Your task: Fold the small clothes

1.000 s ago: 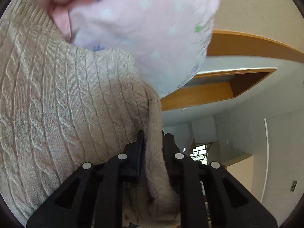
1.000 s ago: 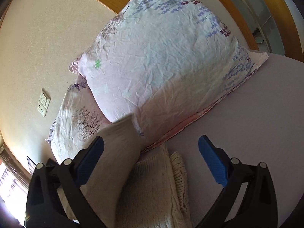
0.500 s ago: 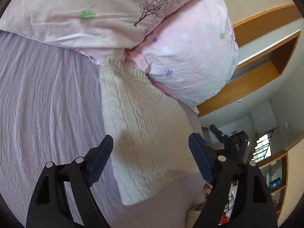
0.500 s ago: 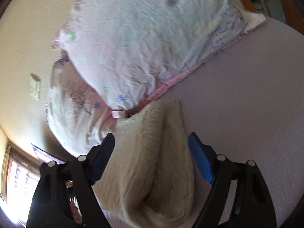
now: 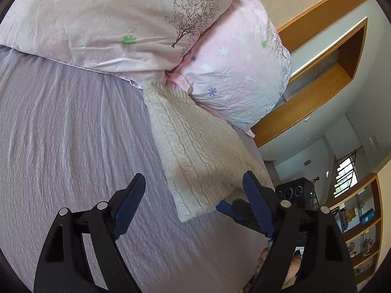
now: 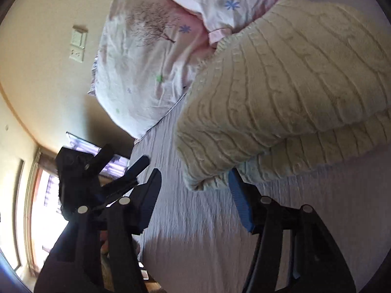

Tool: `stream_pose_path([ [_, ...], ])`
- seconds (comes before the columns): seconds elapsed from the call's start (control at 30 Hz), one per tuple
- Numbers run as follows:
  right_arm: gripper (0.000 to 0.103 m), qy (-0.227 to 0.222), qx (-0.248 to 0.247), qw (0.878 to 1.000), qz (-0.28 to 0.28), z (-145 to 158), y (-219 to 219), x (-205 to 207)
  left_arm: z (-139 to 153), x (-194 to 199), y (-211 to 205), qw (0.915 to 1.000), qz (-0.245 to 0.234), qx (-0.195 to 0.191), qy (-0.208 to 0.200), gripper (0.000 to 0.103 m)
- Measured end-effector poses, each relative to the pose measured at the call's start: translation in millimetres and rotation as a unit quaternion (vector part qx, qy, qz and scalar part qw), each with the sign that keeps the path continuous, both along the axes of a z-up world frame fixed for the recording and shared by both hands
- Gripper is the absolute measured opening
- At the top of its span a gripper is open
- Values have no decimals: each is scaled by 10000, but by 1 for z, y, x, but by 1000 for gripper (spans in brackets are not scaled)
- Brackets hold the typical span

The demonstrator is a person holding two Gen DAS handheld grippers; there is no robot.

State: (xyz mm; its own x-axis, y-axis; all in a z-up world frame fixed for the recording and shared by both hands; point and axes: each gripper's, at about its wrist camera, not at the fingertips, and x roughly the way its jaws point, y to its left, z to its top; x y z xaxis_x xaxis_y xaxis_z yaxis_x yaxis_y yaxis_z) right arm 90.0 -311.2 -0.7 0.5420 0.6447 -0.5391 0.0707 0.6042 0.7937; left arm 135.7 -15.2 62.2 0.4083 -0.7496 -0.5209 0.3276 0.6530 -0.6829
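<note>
Lying folded on the lilac bedspread [image 5: 61, 127], the cream cable-knit sweater [image 5: 195, 151] forms a long block, its far short edge tucked against the two pink floral pillows [image 5: 117, 22] and its near short edge facing both tools. From the left wrist view the sweater's left long edge runs straight and clean, with a wide stretch of bare bedspread beside it; the right long edge lies close to the side of the bed, where the wooden shelving [image 5: 317, 92] and the room beyond show.

Both jaws of the left gripper [image 5: 193, 202] stand spread wide with nothing between them (the blue pads are bare), hanging just short of the sweater's near corner. Its right finger sits near that corner, but whether it touches cannot be told.

Seen from the right wrist view, the sweater [image 6: 293, 85] shows two stacked layers with a rounded fold at the near end. The right gripper [image 6: 195, 195] is likewise spread and grips nothing; its right blue pad [image 6: 240, 205] sits just under the fold's lower lip, touching or nearly so. Bare bedspread [image 6: 207, 232] fills the room between the fingers. The left gripper's black frame [image 6: 80, 171] shows at the left, near the bed's edge, with a window [image 6: 44, 207] behind it.
</note>
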Motion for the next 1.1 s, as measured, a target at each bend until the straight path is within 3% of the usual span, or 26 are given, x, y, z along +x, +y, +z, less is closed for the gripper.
stream_pose_path([
  [0.07,53,-42,-173,9991,-381,-2,-1,3,0,-3,9,10000,49,-2,-12,82],
  [0.13,20,37,-500,9974,-513,-6,7,9,-1,-5,17,9999,108,-29,22,82],
  [0.17,15,23,-410,9980,-491,-10,9,9,-2,-5,21,9999,129,-55,52,82],
  [0.37,3,-900,-543,9944,-99,15,33,-30,-3,-8,30,9999,110,-25,-33,82],
  [0.43,3,-692,-720,9950,-84,5,37,-29,-5,-6,27,10000,48,-2,-13,82],
  [0.5,3,-372,-514,9980,-70,-11,28,-26,-8,-4,21,10000,-2,16,33,82],
  [0.57,7,-512,-491,9975,36,-1,21,-33,-10,-4,15,9999,-74,51,71,82],
  [0.6,17,-640,-514,9966,-22,7,15,-39,-11,-4,12,9999,-133,58,65,82],
  [0.63,44,-814,-609,9947,-125,17,10,-45,-11,-6,8,9998,-205,83,15,82],
  [0.67,51,-1040,-933,9898,-286,28,5,-52,-10,-8,3,9994,-289,163,-74,82],
  [0.73,52,-1616,-2271,9591,-494,57,6,-63,-6,-15,-10,9971,-483,461,-358,82],
  [0.8,53,-1953,-3137,9286,-351,73,12,-63,-1,-23,-22,9930,-701,701,-644,82],
  [0.83,53,-2014,-3253,9239,-82,76,14,-59,0,-26,-26,9915,-751,772,-725,82],
  [0.9,42,-2084,-3091,9253,694,74,24,-49,0,-27,-26,9921,-766,718,-688,83],
  [0.97,35,-1891,-3024,9255,1272,60,38,-36,-2,-25,-19,9945,-678,564,-561,83],
  [1.0,28,-1758,-3192,9226,1268,53,44,-30,-2,-24,-14,9952,-614,541,-541,83],
  [1.07,27,-1552,-3451,9179,1194,38,48,-18,-2,-22,-8,9954,-483,618,-541,83],
  [1.1,31,-1480,-3391,9214,1186,34,47,-10,-2,-22,-5,9957,-445,633,-516,84],
])
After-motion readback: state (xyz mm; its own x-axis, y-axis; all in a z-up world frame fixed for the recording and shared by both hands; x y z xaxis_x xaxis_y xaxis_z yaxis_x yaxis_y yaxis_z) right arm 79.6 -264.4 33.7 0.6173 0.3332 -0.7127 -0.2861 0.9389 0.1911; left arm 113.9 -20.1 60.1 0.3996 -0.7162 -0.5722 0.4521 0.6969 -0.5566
